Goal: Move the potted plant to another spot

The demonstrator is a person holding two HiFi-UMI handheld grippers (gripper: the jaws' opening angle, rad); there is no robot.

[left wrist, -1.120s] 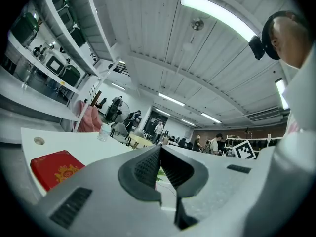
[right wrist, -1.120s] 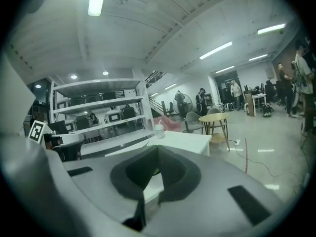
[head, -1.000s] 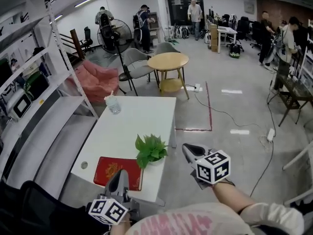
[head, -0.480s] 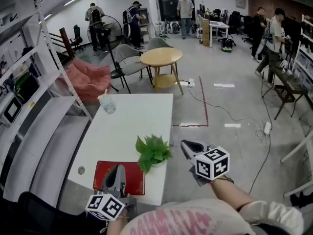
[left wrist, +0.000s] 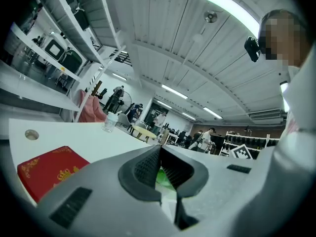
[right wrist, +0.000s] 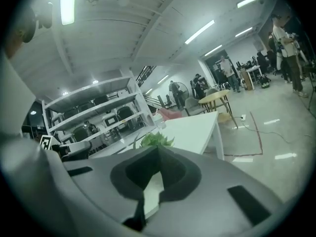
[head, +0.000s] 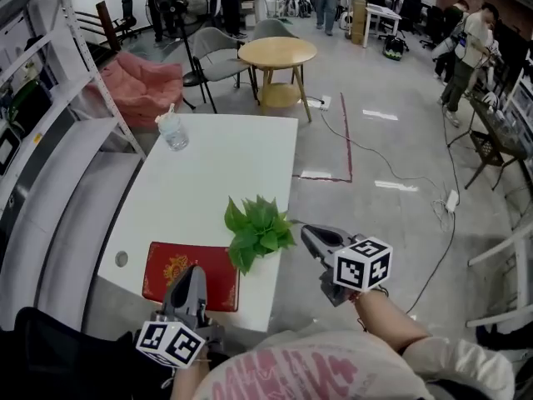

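Hovering at the near end of the white table (head: 208, 173), both grippers are clenched on nothing. The left gripper (head: 192, 272) has its jaws pressed together at the tip, and the right gripper (head: 307, 233) likewise has its jaws closed and empty. The potted plant (head: 258, 230) stands untouched near the table's near right corner, close to the right edge. The left gripper sits over the red booklet (head: 223, 275) that lies at the table's near edge. The right gripper hangs just off the table's right edge, beside the leaves. They flank the plant, seemingly so that the pot can be taken from either side, though the jaws would have to part first. A clear plastic cup (head: 173, 130) stands towards the table's far left corner, well apart from the plant. The white top between them looks a likely new spot.
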